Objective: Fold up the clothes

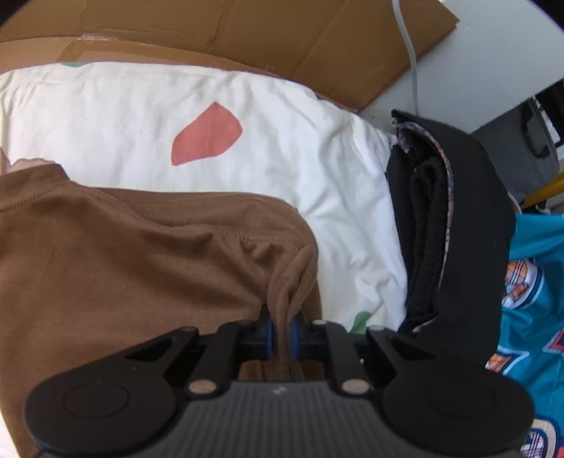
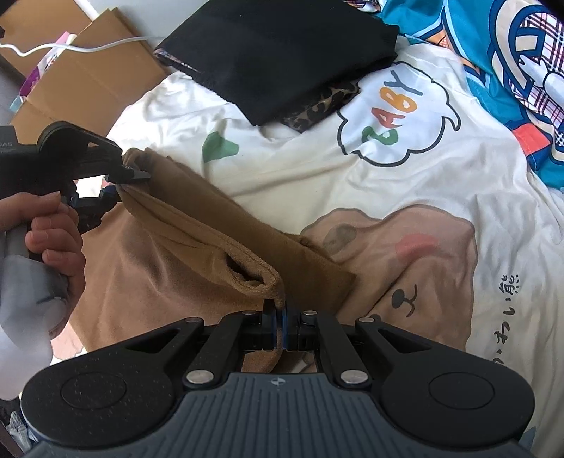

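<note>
A brown garment (image 1: 123, 253) lies on a white printed bedsheet (image 1: 246, 95). My left gripper (image 1: 281, 334) is shut on a bunched edge of it. In the right wrist view the same brown garment (image 2: 197, 243) hangs stretched between both tools. My right gripper (image 2: 282, 324) is shut on its near folded corner. The left gripper (image 2: 121, 181) appears at the far left, clamped on the other corner, with a person's hand (image 2: 53, 239) around its handle. The cloth's lower part drapes down onto the bed.
A folded black garment stack (image 2: 282, 53) with a leopard-print piece under it lies on the sheet beyond. A teal printed cloth (image 2: 511, 63) sits to the right. Flattened cardboard (image 1: 246, 31) and a white cable (image 1: 410, 53) lie past the bed's edge.
</note>
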`<state>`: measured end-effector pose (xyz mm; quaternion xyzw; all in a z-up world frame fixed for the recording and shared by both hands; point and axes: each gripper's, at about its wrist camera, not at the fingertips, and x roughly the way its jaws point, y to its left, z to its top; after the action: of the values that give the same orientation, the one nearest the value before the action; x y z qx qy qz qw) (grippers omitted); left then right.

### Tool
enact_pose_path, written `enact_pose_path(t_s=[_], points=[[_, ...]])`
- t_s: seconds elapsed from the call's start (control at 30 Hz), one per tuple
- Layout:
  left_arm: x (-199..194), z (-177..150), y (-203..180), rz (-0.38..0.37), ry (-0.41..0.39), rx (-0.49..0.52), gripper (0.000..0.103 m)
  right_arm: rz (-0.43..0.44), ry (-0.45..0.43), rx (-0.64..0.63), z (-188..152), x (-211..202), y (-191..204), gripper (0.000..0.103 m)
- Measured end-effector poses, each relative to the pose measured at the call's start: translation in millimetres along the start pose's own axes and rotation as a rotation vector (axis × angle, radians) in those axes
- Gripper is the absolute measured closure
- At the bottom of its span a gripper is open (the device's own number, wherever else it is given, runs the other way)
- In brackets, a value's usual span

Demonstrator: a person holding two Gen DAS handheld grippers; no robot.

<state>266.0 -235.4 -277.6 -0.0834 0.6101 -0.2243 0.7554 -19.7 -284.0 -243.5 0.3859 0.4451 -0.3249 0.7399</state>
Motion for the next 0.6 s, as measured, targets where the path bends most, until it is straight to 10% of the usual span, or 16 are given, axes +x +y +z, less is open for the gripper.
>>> enact_pose_path(t_s=[0.23, 0.43, 0.6], points=[[15, -7, -3, 0.006, 0.030, 0.016, 0.089, -0.032, 0.018, 0.046, 3, 12, -11, 0.103], [11, -9, -6, -0.048, 0.069, 0.114, 0.052, -0.047, 0.055, 0.126, 6, 29, -25, 0.103], [-2, -10, 6, -0.034, 0.056, 0.125, 0.049, -0.040, 0.080, 0.195, 5, 38, -35, 0.103]])
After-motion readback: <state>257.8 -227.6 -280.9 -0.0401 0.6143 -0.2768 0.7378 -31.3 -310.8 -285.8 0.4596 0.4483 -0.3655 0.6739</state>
